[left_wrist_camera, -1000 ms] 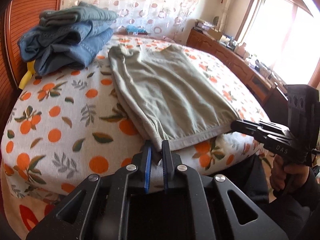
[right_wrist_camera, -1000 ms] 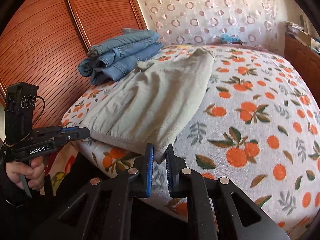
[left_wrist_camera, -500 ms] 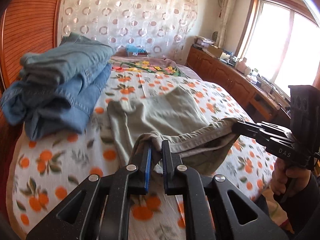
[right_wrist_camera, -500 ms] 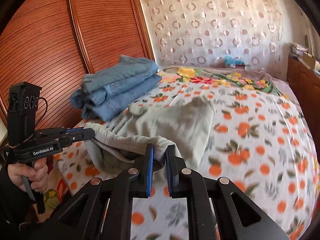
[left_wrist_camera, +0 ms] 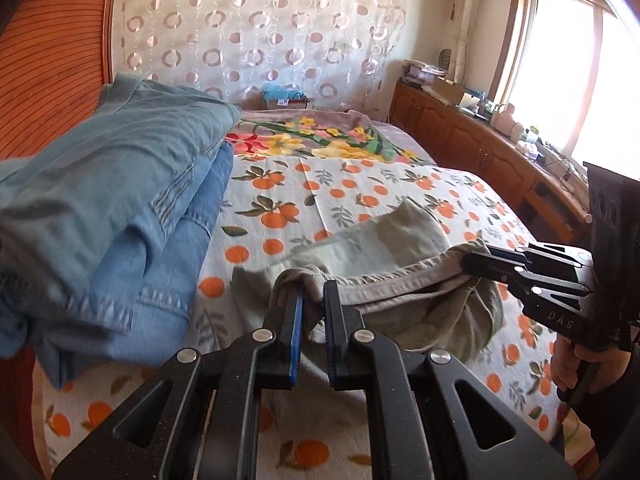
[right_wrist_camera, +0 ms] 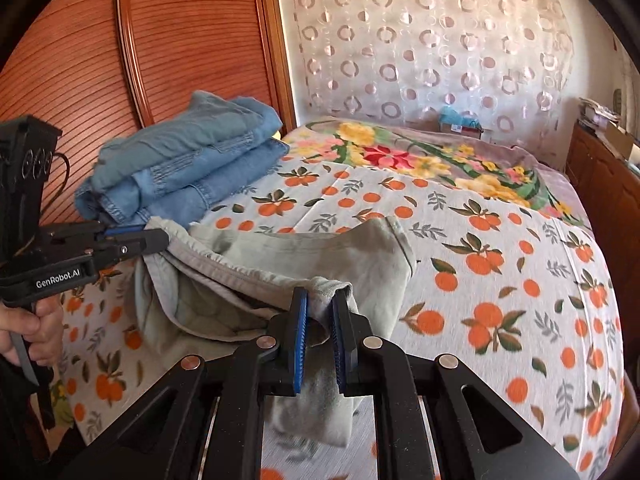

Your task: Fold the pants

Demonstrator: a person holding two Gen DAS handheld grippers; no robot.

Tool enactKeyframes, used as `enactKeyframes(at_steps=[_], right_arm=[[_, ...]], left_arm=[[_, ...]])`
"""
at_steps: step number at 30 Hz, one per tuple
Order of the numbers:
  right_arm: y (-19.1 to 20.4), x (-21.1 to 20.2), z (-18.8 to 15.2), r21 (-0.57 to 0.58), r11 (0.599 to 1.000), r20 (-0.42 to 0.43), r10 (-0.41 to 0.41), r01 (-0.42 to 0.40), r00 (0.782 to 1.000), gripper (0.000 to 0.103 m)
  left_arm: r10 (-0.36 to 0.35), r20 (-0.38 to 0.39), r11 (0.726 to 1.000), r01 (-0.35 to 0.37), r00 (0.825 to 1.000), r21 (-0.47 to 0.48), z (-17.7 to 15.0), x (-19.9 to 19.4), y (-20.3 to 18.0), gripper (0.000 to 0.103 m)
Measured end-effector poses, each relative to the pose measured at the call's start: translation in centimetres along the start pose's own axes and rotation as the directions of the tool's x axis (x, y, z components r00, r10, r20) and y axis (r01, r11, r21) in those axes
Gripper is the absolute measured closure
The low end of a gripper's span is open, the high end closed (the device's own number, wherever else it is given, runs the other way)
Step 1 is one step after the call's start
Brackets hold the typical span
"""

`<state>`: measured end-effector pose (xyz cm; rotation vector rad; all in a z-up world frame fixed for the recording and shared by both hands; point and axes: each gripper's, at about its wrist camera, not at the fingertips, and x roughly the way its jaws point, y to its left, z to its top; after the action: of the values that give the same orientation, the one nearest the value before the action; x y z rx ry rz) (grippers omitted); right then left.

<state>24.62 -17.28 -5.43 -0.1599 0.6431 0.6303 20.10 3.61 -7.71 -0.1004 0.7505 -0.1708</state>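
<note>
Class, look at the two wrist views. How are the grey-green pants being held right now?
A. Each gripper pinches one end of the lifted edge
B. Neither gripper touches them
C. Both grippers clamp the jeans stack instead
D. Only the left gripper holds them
A: the left gripper and right gripper each pinch one end of the pants' raised edge, while the jeans sit untouched on the bed.

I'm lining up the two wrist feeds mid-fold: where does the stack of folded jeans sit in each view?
Left wrist view: the stack of folded jeans fills the left side, close to the camera, left of the grey-green pants.
Right wrist view: the stack lies upper left, against the wooden wardrobe, beyond the pants.
Shared landmark: the floral blanket at the bed's far end.
</note>
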Motion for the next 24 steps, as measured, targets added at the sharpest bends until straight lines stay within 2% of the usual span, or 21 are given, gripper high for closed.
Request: enactKeyframes(at_steps=[6, 10, 13, 15, 18, 24], right_arm=[[-0.8, 1.6, 1.9, 0.016, 1.000, 0.002, -0.005, 0.005, 1.000, 0.092], [-1.3, 3.2, 2.8, 0.055, 0.998, -0.012, -0.007, 0.007, 1.000, 0.091], [-1.5, 3.5, 3.2, 0.070, 0.997, -0.013, 0.023, -0.022, 1.000, 0.087], [-1.4, 3.1, 3.2, 0.056, 0.998, 0.000, 0.012, -0.012, 1.000, 0.082], [-1.7, 1.9, 2.5, 0.045, 0.999, 0.024, -0.007, 0.006, 1.000, 0.068], [-1.7, 1.1, 1.5, 0.027, 1.000, 0.023, 0.010, -0.010, 1.000, 0.064]], left_arm=[[0.030, 0.006, 0.999, -0.030, 1.000, 0.020, 1.4, 0.6, 0.0, 0.093], [0.031, -0.028, 1.000, -0.031, 0.999, -0.005, 1.9, 1.6, 0.5, 0.093], [0.034, -0.052, 0.999, -0.036, 0.998, -0.021, 1.9, 1.8, 0.7, 0.089], [0.029, -0.059, 0.999, -0.031, 0.998, -0.030, 1.8, 1.6, 0.8, 0.086], [0.045, -0.054, 0.999, -0.046, 0.998, -0.023, 1.6, 0.7, 0.6, 0.081], [0.023, -0.016, 1.000, -0.023, 1.000, 0.016, 1.2, -1.7, -0.2, 0.069]])
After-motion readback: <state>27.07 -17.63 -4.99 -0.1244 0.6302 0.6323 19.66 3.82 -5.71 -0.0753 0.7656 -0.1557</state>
